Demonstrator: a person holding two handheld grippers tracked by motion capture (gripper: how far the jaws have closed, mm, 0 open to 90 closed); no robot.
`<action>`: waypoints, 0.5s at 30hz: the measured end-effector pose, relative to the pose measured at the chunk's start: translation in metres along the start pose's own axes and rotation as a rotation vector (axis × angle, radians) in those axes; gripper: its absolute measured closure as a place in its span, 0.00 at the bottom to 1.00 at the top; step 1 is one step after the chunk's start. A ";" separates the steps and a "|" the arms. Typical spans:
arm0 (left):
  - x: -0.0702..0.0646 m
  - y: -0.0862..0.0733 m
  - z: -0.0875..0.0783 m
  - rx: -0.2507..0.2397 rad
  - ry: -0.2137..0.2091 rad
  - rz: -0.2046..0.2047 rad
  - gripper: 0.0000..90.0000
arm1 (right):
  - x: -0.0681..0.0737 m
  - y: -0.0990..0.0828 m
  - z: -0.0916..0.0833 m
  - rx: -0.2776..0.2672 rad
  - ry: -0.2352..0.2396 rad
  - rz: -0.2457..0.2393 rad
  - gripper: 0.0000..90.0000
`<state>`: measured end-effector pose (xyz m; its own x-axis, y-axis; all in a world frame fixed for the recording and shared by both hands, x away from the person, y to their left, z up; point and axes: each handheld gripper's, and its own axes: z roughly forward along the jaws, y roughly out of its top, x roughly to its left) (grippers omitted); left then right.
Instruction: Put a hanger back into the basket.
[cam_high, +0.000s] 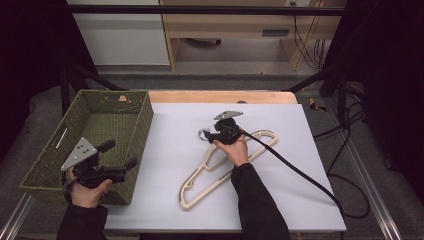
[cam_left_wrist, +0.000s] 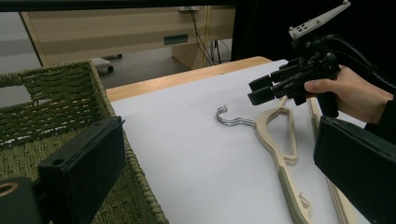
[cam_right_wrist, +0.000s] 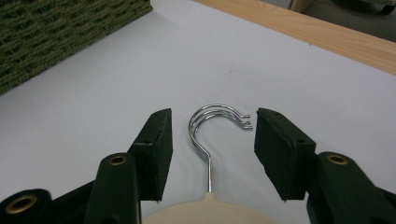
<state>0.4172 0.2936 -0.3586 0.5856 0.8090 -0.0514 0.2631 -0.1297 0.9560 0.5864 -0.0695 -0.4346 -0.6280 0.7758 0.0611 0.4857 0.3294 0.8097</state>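
Note:
A stack of cream hangers (cam_high: 226, 165) lies flat on the white table cover, with the chrome hooks (cam_high: 203, 134) pointing toward the basket. My right gripper (cam_high: 210, 135) hovers low over the neck of the stack. In the right gripper view the hooks (cam_right_wrist: 212, 122) sit between the two black pads (cam_right_wrist: 156, 144), with a gap on each side, so the right gripper (cam_right_wrist: 213, 116) is open. My left gripper (cam_high: 121, 153) hangs over the near right corner of the green woven basket (cam_high: 145, 120), jaws wide and empty. The left gripper view shows the hangers (cam_left_wrist: 280, 149) and the right gripper (cam_left_wrist: 254, 91).
The basket (cam_left_wrist: 60, 98) stands at the table's left side and looks empty inside. A thick black cable (cam_high: 295, 167) trails from the right gripper across the cover to the right. A bare wooden table edge (cam_high: 225, 96) runs along the back.

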 end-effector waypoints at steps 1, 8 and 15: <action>0.000 0.000 0.000 0.002 0.000 0.000 0.03 | -0.001 -0.001 0.001 0.001 0.000 -0.008 0.53; -0.001 0.000 0.001 0.002 -0.002 0.004 0.03 | -0.002 -0.004 0.008 0.029 0.000 0.009 0.57; -0.002 0.000 0.002 0.001 -0.003 0.003 0.03 | -0.001 -0.010 0.018 0.052 -0.005 0.011 0.61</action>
<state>0.4173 0.2909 -0.3590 0.5888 0.8068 -0.0492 0.2618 -0.1327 0.9560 0.5931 -0.0638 -0.4537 -0.6191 0.7824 0.0669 0.5238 0.3480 0.7775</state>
